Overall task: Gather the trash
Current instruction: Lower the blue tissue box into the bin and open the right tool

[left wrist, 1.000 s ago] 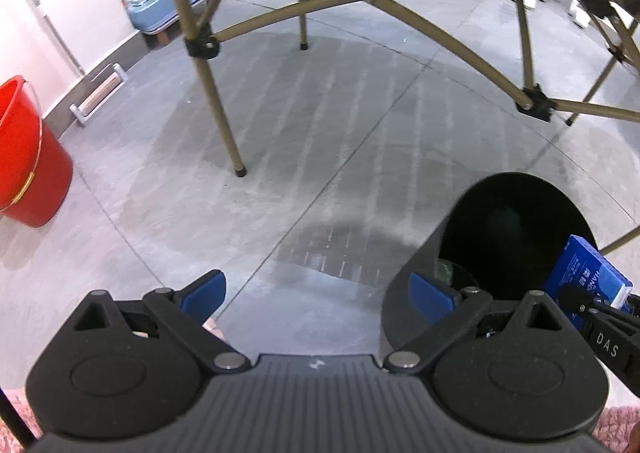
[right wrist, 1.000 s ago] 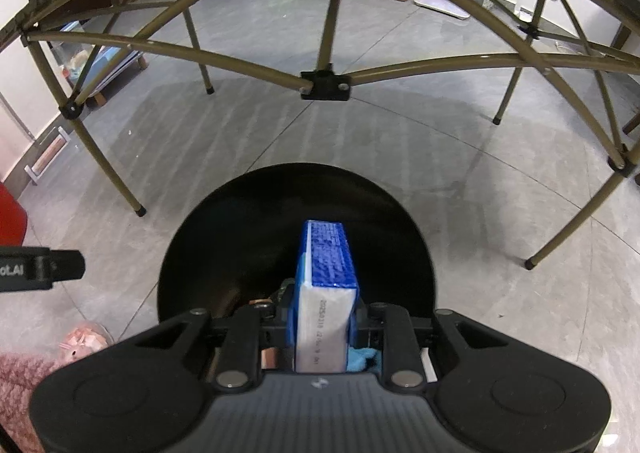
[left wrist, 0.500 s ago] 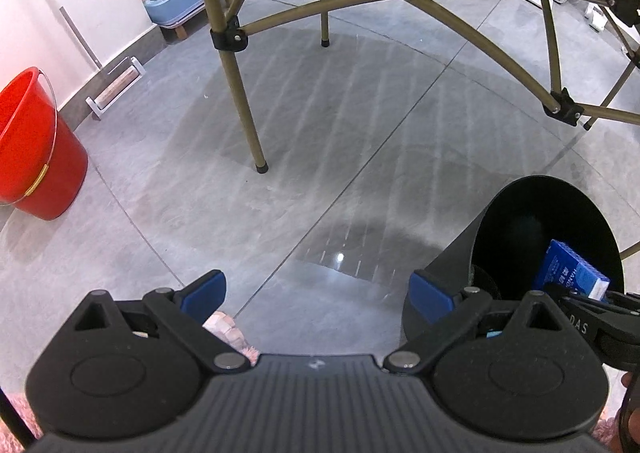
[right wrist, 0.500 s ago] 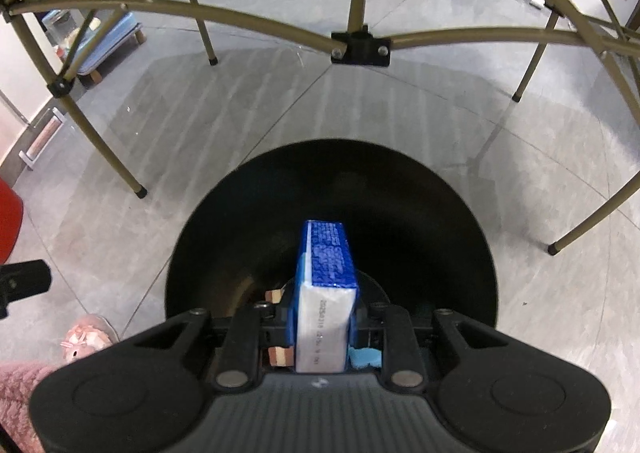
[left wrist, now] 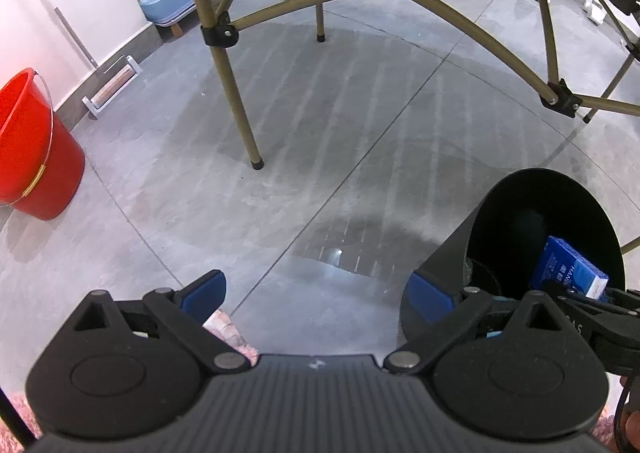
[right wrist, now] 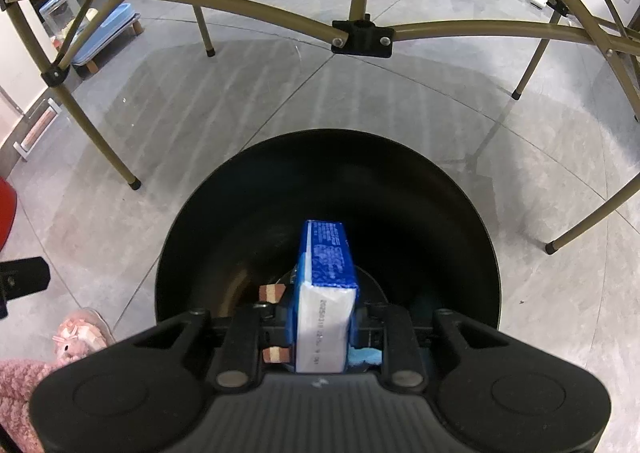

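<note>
A blue and white tissue pack (right wrist: 325,285) is clamped in my right gripper (right wrist: 323,317), which is shut on it and points down into the mouth of a black round bin (right wrist: 460,221). The same tissue pack (left wrist: 568,273) shows in the left wrist view, just inside the black bin (left wrist: 500,213) at the lower right. My left gripper (left wrist: 316,293) stands open over bare grey floor, nothing between its blue pads, just left of the bin. Small scraps lie deep in the bin beside the pack.
A folding table's tan legs (left wrist: 240,109) and cross bars (right wrist: 360,33) stand ahead of both grippers. A red bucket (left wrist: 36,157) sits at the left by the wall. Pink slippers (right wrist: 76,337) are near my feet. Boxes and bags line the far wall.
My right gripper has sunk with the tissue pack toward the bin, whose mouth now fills more of its view. The left wrist view has drifted a little, so the table leg and bucket sit further right.
</note>
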